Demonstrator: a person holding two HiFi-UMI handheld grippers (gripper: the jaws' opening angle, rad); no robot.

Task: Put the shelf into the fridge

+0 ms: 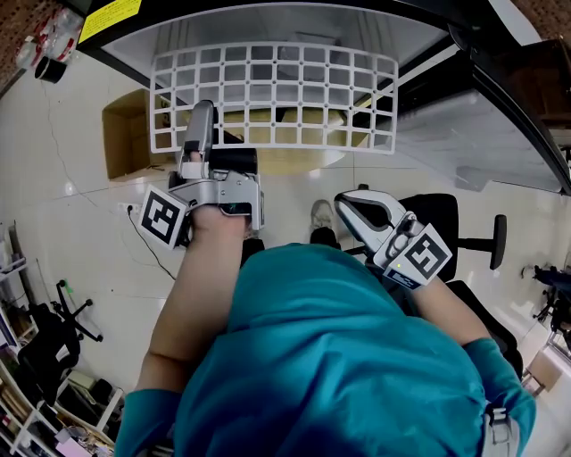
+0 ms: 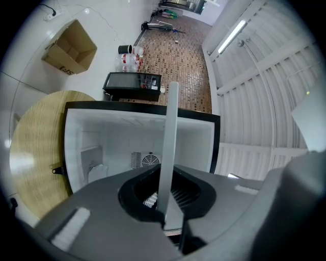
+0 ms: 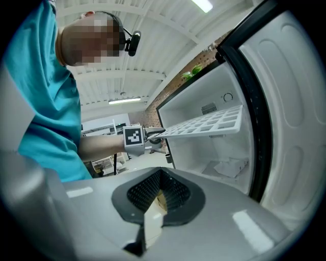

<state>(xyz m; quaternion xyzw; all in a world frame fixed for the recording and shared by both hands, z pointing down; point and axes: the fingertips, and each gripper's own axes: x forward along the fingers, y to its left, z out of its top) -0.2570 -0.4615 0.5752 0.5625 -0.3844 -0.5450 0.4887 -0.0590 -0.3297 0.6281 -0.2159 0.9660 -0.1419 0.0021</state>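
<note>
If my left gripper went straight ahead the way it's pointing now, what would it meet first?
The left gripper, clamped on the shelf, points into the open fridge. Nothing shows in between, so the shelf's leading edge would probably meet the back wall near the round vent first; depth is unclear.

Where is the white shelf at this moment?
In the head view it sits top centre: the shelf is gripped at its near-left edge by the left gripper, at the mouth of the open fridge.
</note>
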